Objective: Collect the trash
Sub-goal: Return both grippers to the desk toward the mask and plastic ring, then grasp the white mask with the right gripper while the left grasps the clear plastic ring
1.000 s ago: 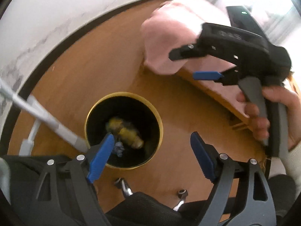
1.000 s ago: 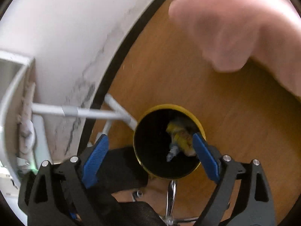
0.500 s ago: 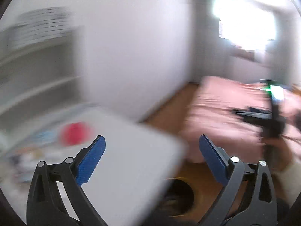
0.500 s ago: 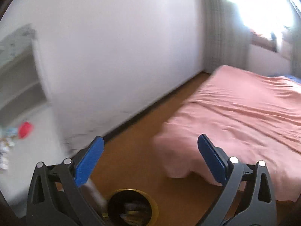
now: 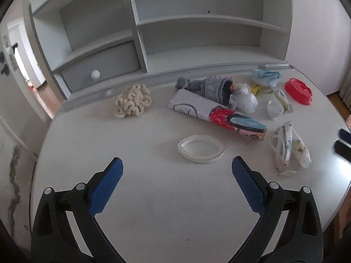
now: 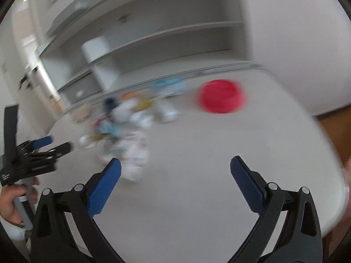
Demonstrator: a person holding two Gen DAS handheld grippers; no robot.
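My left gripper [image 5: 177,168] is open and empty above the white desk [image 5: 153,208]. Just beyond it lies a clear plastic lid ring [image 5: 201,148]. Further back lie a rolled printed wrapper [image 5: 217,115], a crumpled white bag [image 5: 243,98], a clear cup [image 5: 274,109], a patterned wrapper [image 5: 289,148], yellow wrappers [image 5: 262,88] and a red lid [image 5: 298,91]. My right gripper [image 6: 175,167] is open and empty over the desk's right side; its view is blurred. The red lid [image 6: 220,96] and the trash pile [image 6: 131,118] show there.
A cream knotted cloth [image 5: 133,103], a grey sock bundle [image 5: 208,85] and a light blue cloth [image 5: 265,76] lie on the desk. Grey shelves with a drawer [image 5: 103,65] stand behind. The left gripper [image 6: 33,153] shows at the right view's left edge.
Both grippers have swung up from the yellow-rimmed bin on the floor to face the desk top. Both stay open and empty.
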